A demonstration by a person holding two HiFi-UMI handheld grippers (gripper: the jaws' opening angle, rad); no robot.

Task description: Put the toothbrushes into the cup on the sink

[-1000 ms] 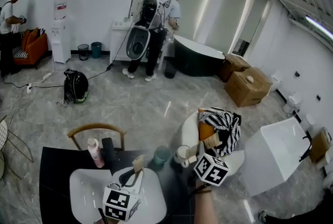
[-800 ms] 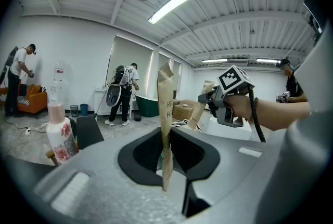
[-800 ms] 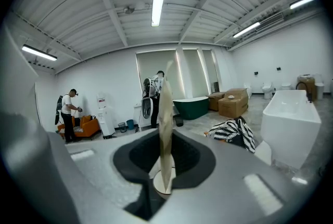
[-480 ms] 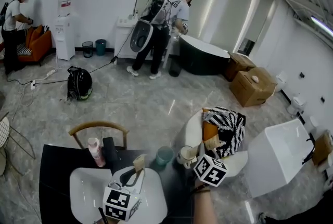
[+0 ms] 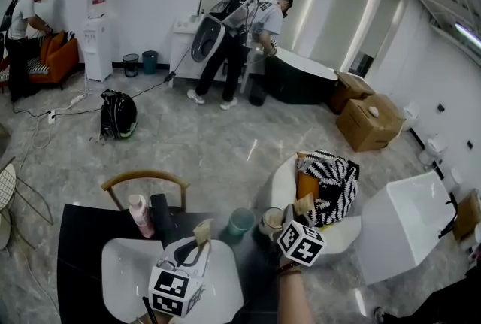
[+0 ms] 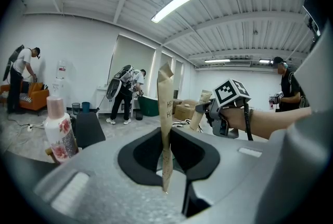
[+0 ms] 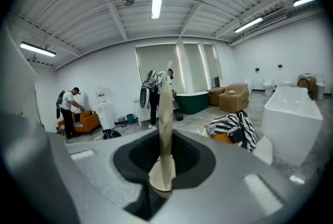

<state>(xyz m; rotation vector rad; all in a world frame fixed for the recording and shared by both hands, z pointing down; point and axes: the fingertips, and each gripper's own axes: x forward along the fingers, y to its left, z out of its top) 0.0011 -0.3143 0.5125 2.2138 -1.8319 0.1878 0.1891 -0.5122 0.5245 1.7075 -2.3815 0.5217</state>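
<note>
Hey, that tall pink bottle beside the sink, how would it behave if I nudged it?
The bottle stands tall and narrow, so a nudge near its cap would probably tip it. Its body looks like smooth plastic, so it is likely a bit slippery to grip. It stands close to the sink, so it might topple onto the rim.

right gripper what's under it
A pale cup on the dark counter, its mouth just below the paper-wrapped toothbrush that the right gripper is shut on. The toothbrush and jaws cover most of the cup's inside.
</note>
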